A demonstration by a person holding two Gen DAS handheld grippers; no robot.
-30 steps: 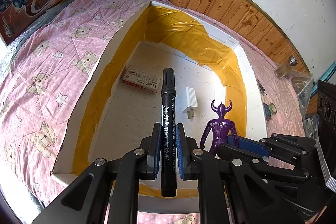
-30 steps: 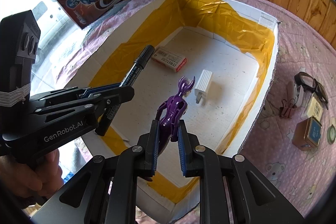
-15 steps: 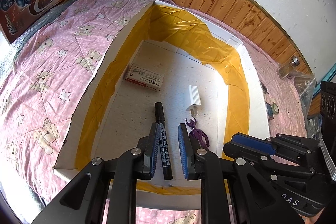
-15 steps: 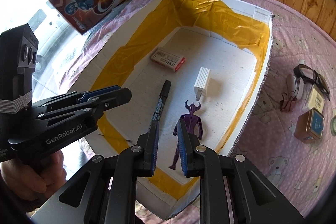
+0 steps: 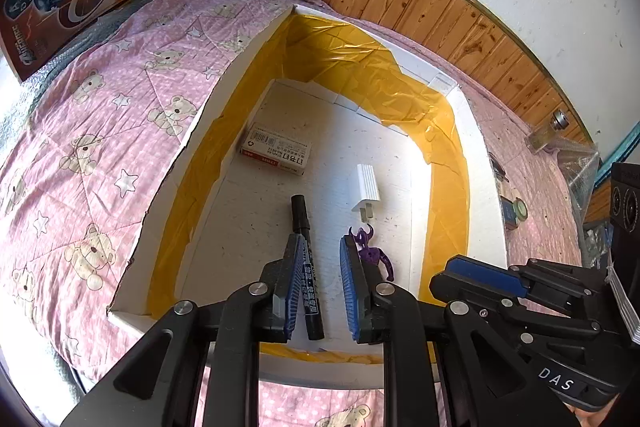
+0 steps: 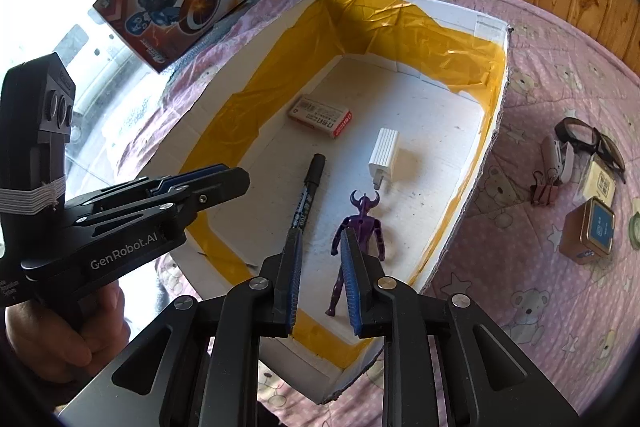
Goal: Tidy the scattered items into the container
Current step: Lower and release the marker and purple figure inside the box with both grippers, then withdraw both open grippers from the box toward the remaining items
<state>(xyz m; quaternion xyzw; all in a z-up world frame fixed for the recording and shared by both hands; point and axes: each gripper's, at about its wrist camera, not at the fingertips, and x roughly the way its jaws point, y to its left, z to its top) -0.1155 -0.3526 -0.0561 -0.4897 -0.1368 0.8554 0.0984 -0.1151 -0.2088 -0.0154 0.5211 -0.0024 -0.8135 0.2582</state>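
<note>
Both grippers hang over the near end of the white foam box (image 6: 494, 99), its inner walls lined with yellow tape, and both hold nothing. The left gripper (image 5: 319, 287) has its fingers parted to a moderate gap; the black marker (image 5: 306, 259) lies flat on the box floor beneath them, its barrel running up just inside the left finger and its cap pointing to the far wall. The right gripper (image 6: 322, 283) is likewise parted and empty, with the purple horned figure (image 6: 362, 227) on its back on the floor below, its legs passing behind the right finger. Neither item touches the pads, so both sit loose in the box, which suits the tidying. Further in lie a staple box (image 6: 320, 115) and a white charger plug (image 6: 385, 155), well apart. Out on the pink bear-print bedspread (image 6: 540, 287), right of the box, glasses (image 6: 592, 143), binder clips (image 6: 546, 183) and a small tin (image 6: 590, 235) are not yet collected; judging by that, these come next
</note>
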